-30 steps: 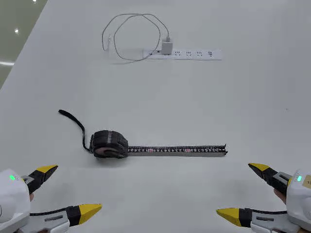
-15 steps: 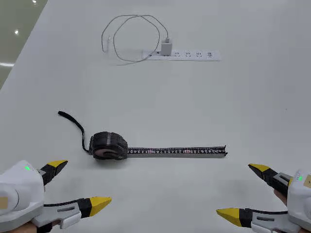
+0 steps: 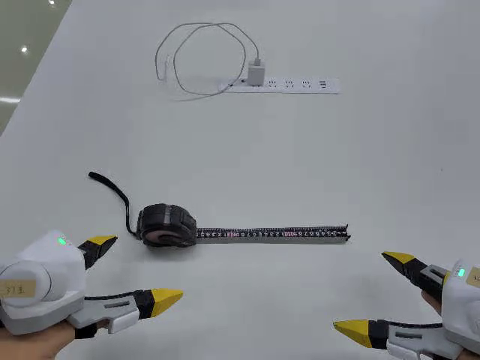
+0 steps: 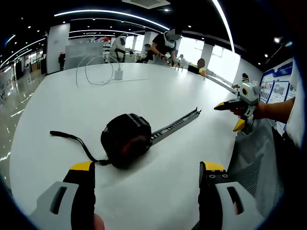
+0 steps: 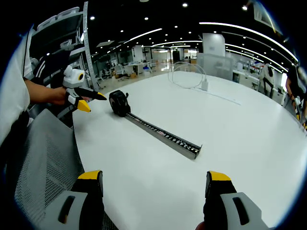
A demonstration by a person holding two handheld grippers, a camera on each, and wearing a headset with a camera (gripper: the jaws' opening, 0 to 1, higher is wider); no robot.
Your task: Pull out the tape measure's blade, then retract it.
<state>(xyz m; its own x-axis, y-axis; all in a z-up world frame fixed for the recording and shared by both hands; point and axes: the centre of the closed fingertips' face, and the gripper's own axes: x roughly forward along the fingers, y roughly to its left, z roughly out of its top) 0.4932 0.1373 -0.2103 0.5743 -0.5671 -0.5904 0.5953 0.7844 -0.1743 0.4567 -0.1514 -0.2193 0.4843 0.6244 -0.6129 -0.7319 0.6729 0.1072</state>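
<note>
A black tape measure [image 3: 166,225] lies on the white table with its blade [image 3: 274,234] drawn out to the right, flat on the surface; the hook end [image 3: 347,232] lies free. A black wrist strap [image 3: 112,191] trails off to its left. My left gripper [image 3: 135,271] hovers open just in front of the case, which sits between its yellow tips in the left gripper view [image 4: 125,139]. My right gripper [image 3: 381,294] is open near the table's front right, short of the blade's tip [image 5: 194,149]. Neither touches the tape.
A white power strip [image 3: 289,85] with a plugged-in charger [image 3: 257,73] and a looped white cable [image 3: 199,56] lies at the back of the table. People stand in the background beyond the far edge [image 4: 163,45].
My left gripper has moved forward and to the right, closer to the tape measure's case. The right gripper and the tape have stayed put.
</note>
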